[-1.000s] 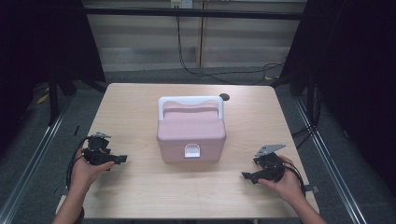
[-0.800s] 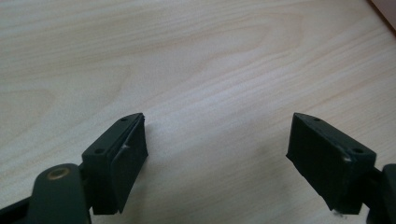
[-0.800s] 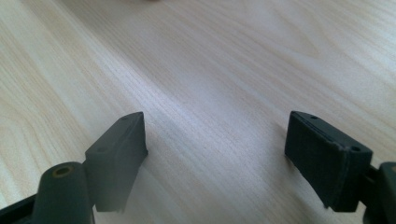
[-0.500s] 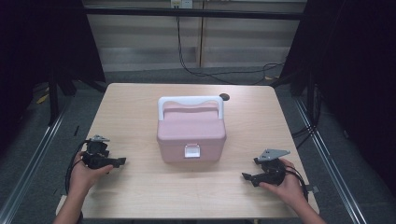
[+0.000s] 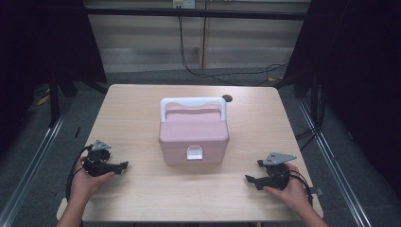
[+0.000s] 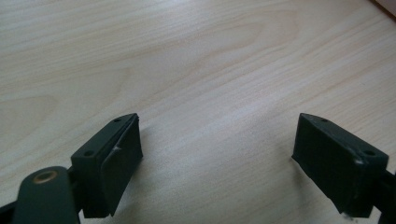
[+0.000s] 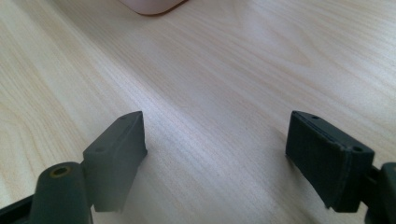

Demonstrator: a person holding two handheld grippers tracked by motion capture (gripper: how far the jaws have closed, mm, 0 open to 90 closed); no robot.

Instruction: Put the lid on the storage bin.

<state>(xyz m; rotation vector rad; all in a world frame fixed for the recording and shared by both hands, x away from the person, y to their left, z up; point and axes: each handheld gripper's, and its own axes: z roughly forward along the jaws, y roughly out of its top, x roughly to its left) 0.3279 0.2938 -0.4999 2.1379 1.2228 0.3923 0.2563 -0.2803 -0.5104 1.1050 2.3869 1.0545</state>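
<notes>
A pink box (image 5: 194, 135) with a white handle (image 5: 193, 103) and a pale front latch (image 5: 195, 152) stands shut at the middle of the wooden table (image 5: 142, 109). My left gripper (image 5: 124, 165) lies low on the table to the box's left, pointing toward it. In the left gripper view its jaws (image 6: 219, 140) stand wide over bare wood; they have just been opening, with nothing between them. My right gripper (image 5: 248, 178) rests at the front right, aimed left, open (image 7: 215, 135) and empty. A corner of the pink box (image 7: 149, 5) shows ahead of it.
A small dark round hole (image 5: 227, 98) sits in the tabletop behind the box. Black cables (image 5: 222, 75) trail over the floor beyond the far edge. Metal rails (image 5: 331, 161) run along both sides of the table. Bare wood surrounds the box.
Both hands have drifted slightly toward the near edge of the table. The box has not moved.
</notes>
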